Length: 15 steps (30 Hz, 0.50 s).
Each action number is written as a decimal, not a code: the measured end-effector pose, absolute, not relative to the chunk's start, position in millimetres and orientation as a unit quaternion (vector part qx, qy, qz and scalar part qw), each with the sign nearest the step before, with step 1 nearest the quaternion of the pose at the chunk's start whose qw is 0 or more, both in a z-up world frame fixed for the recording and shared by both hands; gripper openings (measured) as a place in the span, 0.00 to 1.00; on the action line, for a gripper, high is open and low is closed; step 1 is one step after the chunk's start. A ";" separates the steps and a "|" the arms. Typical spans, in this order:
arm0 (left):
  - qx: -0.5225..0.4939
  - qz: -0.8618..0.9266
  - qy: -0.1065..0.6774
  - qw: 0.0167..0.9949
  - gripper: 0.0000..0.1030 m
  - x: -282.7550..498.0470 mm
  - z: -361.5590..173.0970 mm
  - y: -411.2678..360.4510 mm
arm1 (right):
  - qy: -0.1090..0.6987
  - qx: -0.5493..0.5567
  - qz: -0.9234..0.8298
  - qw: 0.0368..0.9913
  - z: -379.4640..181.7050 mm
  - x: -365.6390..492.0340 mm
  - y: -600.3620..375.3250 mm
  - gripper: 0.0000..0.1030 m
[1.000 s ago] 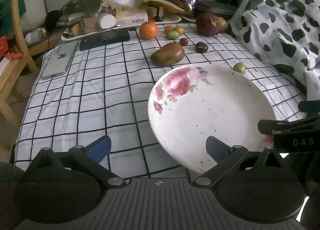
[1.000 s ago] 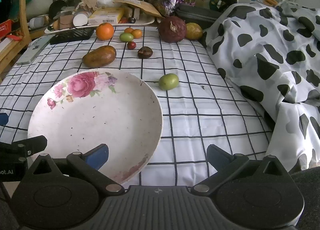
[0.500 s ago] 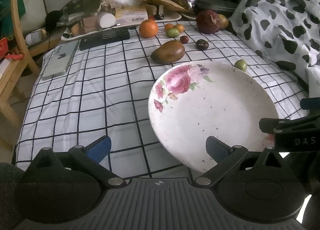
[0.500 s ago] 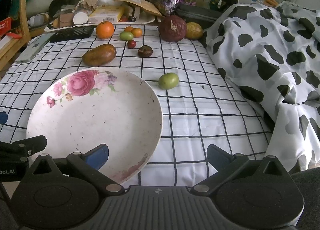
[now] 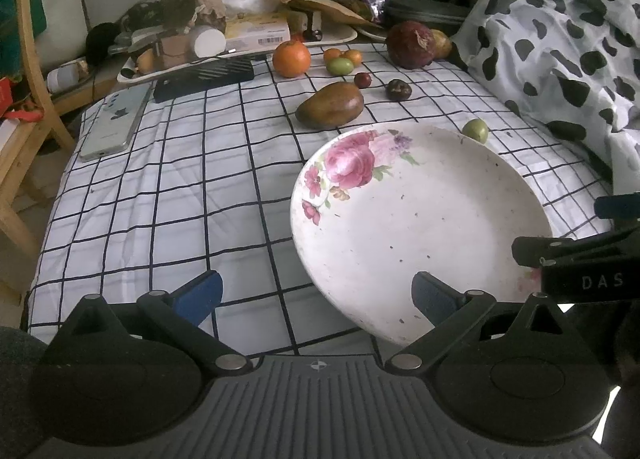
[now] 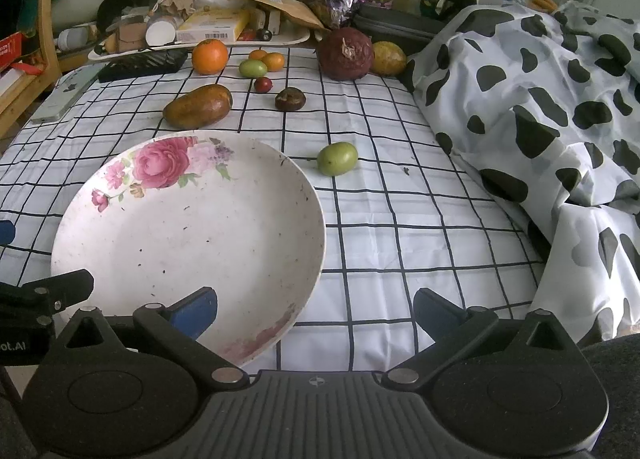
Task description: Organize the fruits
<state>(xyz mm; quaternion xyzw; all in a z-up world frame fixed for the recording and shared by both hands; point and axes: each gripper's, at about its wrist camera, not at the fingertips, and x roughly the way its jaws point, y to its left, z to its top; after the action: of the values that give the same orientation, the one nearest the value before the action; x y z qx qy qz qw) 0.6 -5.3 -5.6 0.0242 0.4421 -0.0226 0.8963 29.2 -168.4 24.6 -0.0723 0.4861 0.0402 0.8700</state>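
Fruits lie scattered on the checked cloth [image 5: 168, 195] of the worktop, none yet on the plate [image 6: 248, 243]. Left tool [image 5: 316, 295] hovers low at the near edge, its blue-tipped fingers [image 5: 200, 293] spread wide apart and holding nothing; the right one reaches over the plate's near rim. Right tool [image 6: 314, 309] stands beside it, fingers likewise wide apart and empty, the left one over the plate's near rim. The plate, white with pink roses, lies just ahead of both. Just past its far right rim sits a small green fruit [image 6: 337, 158]. Just beyond its far rim lies a brown mango [image 6: 198, 106]. Farther back are a dark chestnut-like fruit [image 6: 290, 99], a small red fruit [image 6: 263, 84], an orange [image 6: 210, 56] and a large dark red fruit [image 6: 345, 53]. A cow-print cloth [image 6: 540, 107] covers the right side.
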 end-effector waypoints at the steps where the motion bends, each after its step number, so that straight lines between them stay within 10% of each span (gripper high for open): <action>1: 0.024 -0.023 0.442 0.896 0.99 0.4 -5.9 -5.4 | 0.486 -0.072 0.040 0.870 24.6 29.2 -168.5 1.00; 15: 0.032 -0.024 0.446 0.894 0.99 0.9 -8.4 -7.3 | 0.488 -0.070 0.039 0.869 24.4 29.8 -169.5 1.00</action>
<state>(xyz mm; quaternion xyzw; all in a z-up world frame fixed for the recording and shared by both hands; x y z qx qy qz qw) 0.9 -7.3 -8.4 0.0322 0.4464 -0.0241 0.8939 29.8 -169.5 24.4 -0.0697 0.4877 0.0392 0.8694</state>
